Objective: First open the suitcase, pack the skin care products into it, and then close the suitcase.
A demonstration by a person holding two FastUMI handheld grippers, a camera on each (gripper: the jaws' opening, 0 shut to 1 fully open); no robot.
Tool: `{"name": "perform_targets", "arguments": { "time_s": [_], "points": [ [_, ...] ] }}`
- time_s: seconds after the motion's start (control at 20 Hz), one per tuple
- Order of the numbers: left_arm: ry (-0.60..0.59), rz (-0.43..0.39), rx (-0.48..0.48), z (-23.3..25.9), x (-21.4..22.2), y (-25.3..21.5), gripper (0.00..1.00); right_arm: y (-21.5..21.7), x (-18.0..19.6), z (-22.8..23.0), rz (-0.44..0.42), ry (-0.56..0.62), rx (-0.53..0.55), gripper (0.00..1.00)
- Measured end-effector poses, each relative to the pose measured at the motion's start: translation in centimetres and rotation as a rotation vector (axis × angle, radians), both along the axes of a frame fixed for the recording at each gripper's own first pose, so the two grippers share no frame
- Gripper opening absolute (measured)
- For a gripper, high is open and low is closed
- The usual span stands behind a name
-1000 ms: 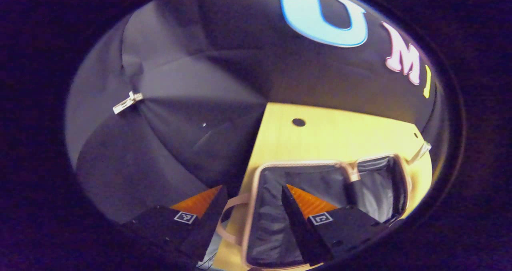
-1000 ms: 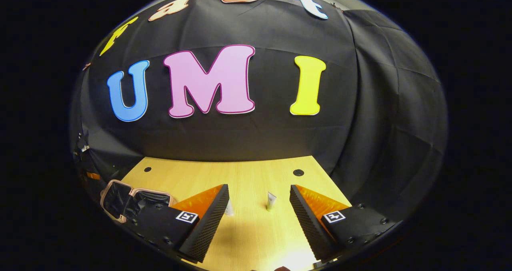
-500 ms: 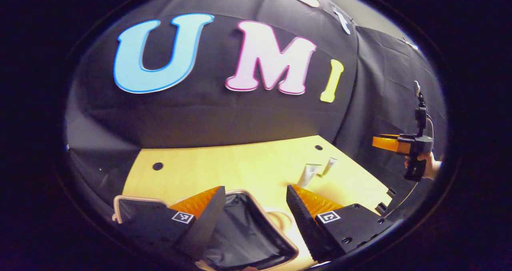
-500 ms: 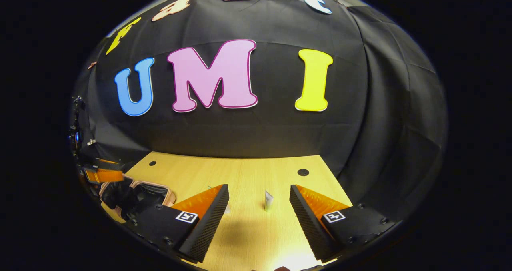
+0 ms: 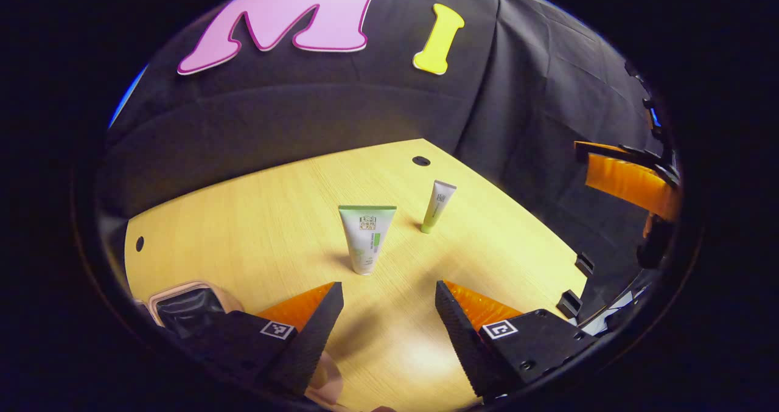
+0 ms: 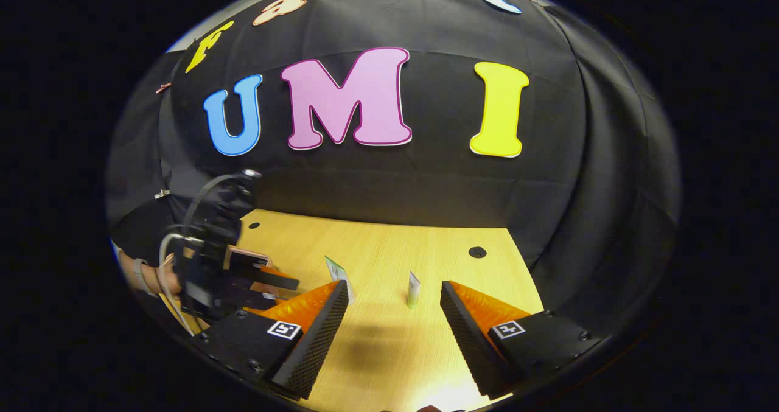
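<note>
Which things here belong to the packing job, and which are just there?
Job:
- large tube
- small tube
- suitcase, open
- left hand-held gripper, open
- right hand-held gripper, open

Just there:
- wooden table

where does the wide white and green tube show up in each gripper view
Left gripper view: the wide tube stands upright mid-picture on the table, just beyond the gap between this gripper's fingers.
Right gripper view: the same tube peeks out above the left-hand finger, partly hidden by it.
Shared landmark: the slimmer tube standing apart beside it.
</note>
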State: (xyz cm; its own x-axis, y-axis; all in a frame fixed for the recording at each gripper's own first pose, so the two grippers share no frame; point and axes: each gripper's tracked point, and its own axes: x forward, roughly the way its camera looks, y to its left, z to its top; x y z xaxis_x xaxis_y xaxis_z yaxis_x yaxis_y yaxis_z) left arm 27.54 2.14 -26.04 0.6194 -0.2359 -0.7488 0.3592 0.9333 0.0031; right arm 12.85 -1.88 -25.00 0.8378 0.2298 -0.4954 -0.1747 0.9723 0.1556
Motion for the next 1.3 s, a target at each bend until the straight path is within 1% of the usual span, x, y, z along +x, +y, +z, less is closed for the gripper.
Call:
{"name": "perform_targets", "arguments": {
  "time_s": [0.25, 0.45, 0.5, 0.55, 0.6, 0.65, 0.7, 0.85, 0.95, 1.0, 1.05, 1.1, 1.15, 1.25, 1.3],
  "points": [
    [0.043, 0.034, 0.087, -6.2, 5.7, -1.2, 0.96, -2.9, -0.6, -2.8, 0.016, 0.048, -0.029, 0.97],
    [0.061, 0.053, 0.115, -8.5, 8.5, -1.3, 0.96, -4.0, -0.5, -5.9, 0.013, 0.106, -0.018, 0.97],
    [0.062, 0.060, 0.145, -9.2, 9.0, -0.9, 0.96, -4.1, -0.3, -6.7, 0.012, 0.120, -0.013, 0.97],
    [0.069, 0.063, 0.159, -9.0, 8.7, -0.7, 0.77, -4.1, -0.2, -7.5, 0.015, 0.129, -0.007, 0.97],
    [0.075, 0.057, 0.158, -9.4, 9.1, -1.0, 0.51, -4.0, 0.1, -8.4, 0.021, 0.142, -0.008, 0.97],
    [0.093, 0.040, 0.145, -8.9, 8.4, -1.5, 0.53, -3.7, 0.5, -9.6, 0.031, 0.153, -0.008, 0.97],
    [0.093, 0.028, 0.135, -8.2, 8.1, -1.9, 0.52, -3.3, 1.1, -10.9, 0.046, 0.167, -0.008, 0.97],
    [0.045, 0.029, 0.115, -4.7, 6.8, -2.0, 0.53, -2.2, 2.4, -16.4, 0.080, 0.276, 0.010, 0.98],
    [0.024, 0.052, 0.069, -1.8, 4.9, -2.3, 0.52, -1.4, 3.4, -19.0, 0.089, 0.328, 0.019, 0.98],
    [0.013, 0.064, 0.047, -0.4, 3.7, -2.3, 0.49, -1.1, 4.1, -19.8, 0.088, 0.327, 0.022, 0.98],
    [0.004, 0.075, 0.035, 0.9, 2.1, -2.0, 0.52, -0.6, 5.2, -20.4, 0.086, 0.321, 0.024, 0.98],
    [0.000, 0.089, 0.033, 2.1, 0.6, -1.4, 0.52, 0.0, 6.3, -20.9, 0.086, 0.315, 0.028, 0.98],
    [-0.005, 0.107, 0.032, 3.5, -1.0, -0.4, 0.49, 0.4, 7.2, -21.8, 0.087, 0.314, 0.033, 0.98],
    [-0.010, 0.158, 0.043, 5.6, -4.0, 1.8, 0.55, 1.1, 8.5, -23.2, 0.082, 0.317, 0.033, 0.97],
    [-0.007, 0.187, 0.052, 6.5, -5.5, 3.1, 0.52, 1.4, 9.0, -23.8, 0.078, 0.319, 0.030, 0.97]
  ]
}}
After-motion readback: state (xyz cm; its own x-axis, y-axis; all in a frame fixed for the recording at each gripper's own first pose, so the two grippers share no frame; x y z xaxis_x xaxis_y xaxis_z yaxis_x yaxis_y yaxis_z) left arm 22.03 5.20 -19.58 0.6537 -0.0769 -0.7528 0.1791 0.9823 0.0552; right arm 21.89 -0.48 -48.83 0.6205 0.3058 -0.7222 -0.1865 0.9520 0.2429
